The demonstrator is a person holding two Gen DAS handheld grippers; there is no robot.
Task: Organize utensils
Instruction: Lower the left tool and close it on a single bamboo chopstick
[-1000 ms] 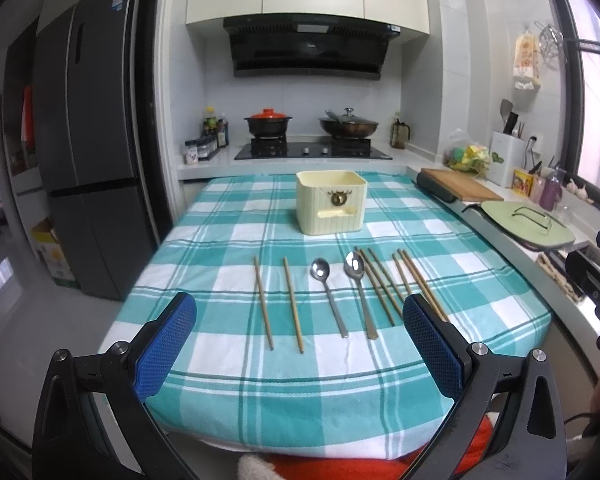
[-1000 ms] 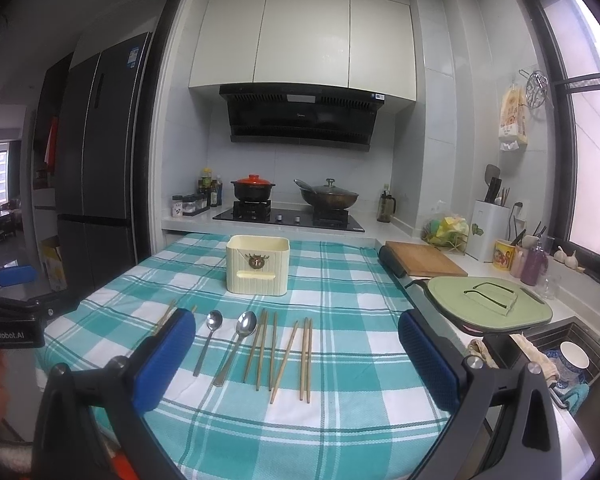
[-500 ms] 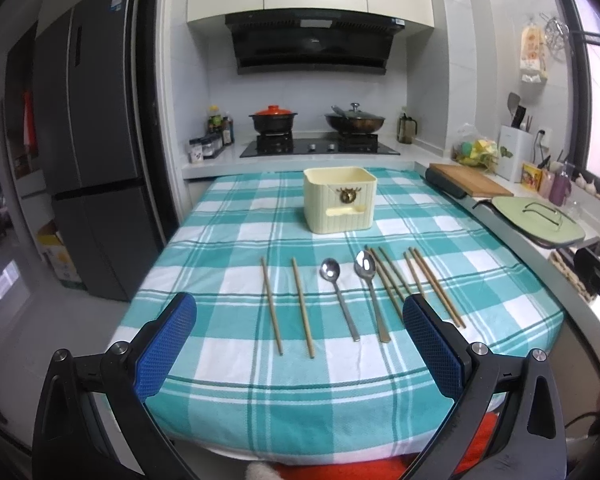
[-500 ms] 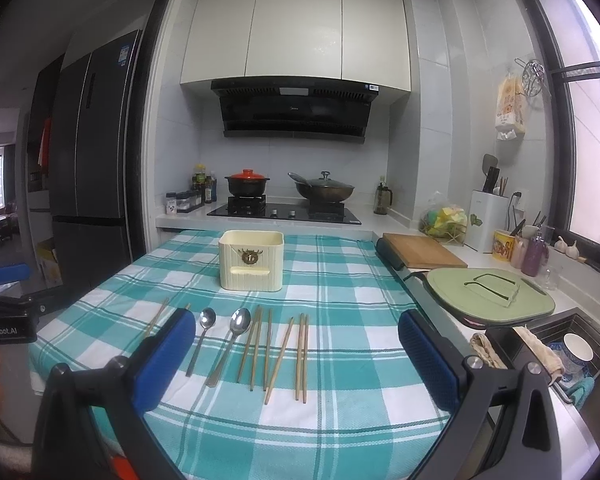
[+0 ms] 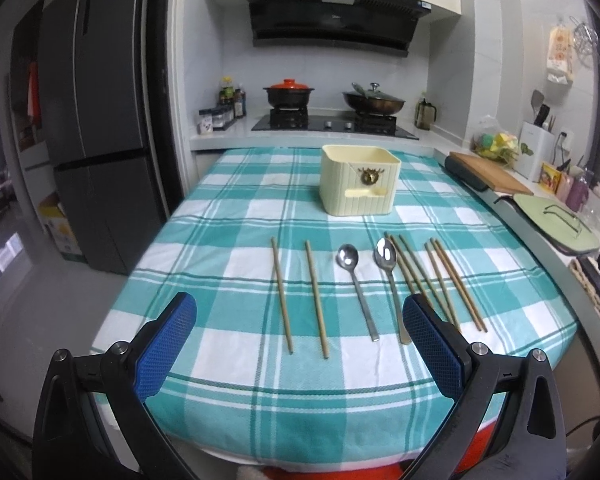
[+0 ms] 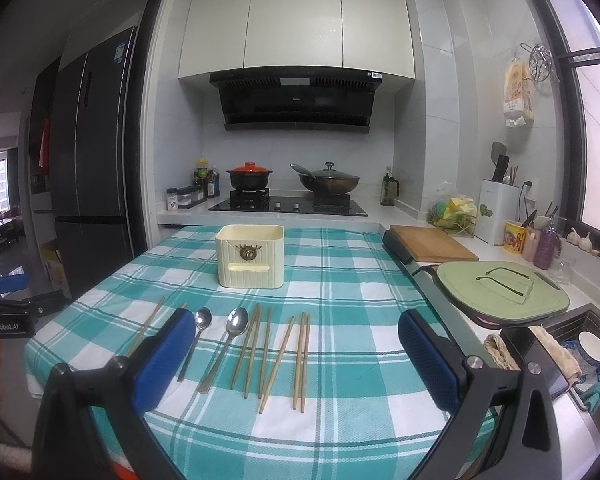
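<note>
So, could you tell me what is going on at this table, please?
A person holds a two-finger gripper in each hand, about to sort utensils. The left gripper and the right gripper are both open and empty, hovering at the near edge of the checked tablecloth. Two spoons and several wooden chopsticks lie in a row, untouched. The cream holder stands behind them; nothing shows above its rim.
</note>
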